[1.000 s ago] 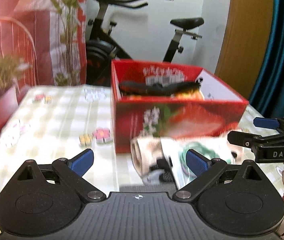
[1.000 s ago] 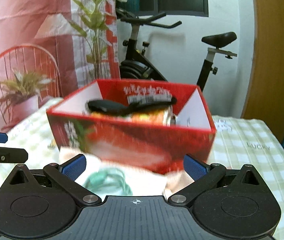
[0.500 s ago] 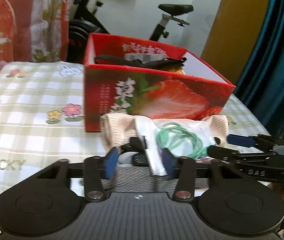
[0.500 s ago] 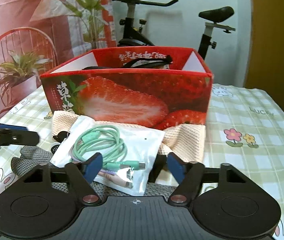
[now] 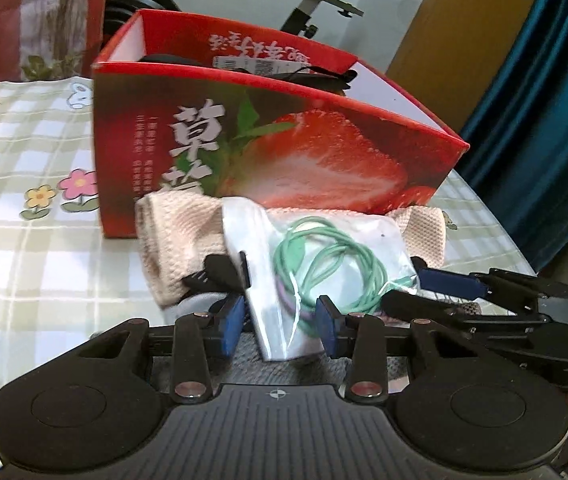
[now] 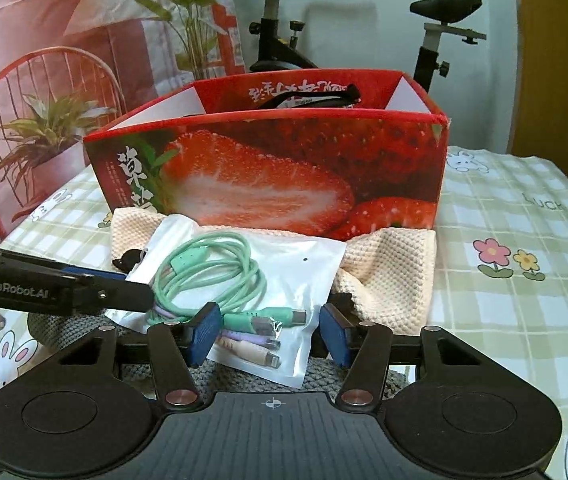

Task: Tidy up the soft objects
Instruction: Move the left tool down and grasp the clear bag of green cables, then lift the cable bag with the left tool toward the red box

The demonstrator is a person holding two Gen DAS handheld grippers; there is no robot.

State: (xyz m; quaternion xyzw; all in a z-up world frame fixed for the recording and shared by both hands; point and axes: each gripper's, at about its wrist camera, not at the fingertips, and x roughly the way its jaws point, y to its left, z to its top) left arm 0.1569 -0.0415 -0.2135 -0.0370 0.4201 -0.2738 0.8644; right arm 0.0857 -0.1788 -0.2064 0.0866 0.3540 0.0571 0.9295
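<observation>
— Grippers first; how did they stand?

— Left gripper (image 5: pixel 279 326) had its jaws partly drawn in, one to each side of the near corner of a clear bag (image 5: pixel 324 276); whether the pads pressed it I could not tell; right gripper (image 6: pixel 269 330) likewise, jaws just narrowing, its pads flanking the bag's (image 6: pixel 243 280) plug end with slight gaps showing.

— And the bag?

— It held a coiled green cable (image 6: pixel 207 272); it lay on a peach cloth (image 6: pixel 388 272), which touched the front wall of a red box (image 6: pixel 284 168); grey knit fabric (image 6: pixel 63 326) lay under the bag's near edge.

— Beyond that?

— Everything sat on a checked tablecloth (image 6: pixel 524 280); something black showed in the box; an exercise bike (image 6: pixel 436 20) stood behind.
</observation>
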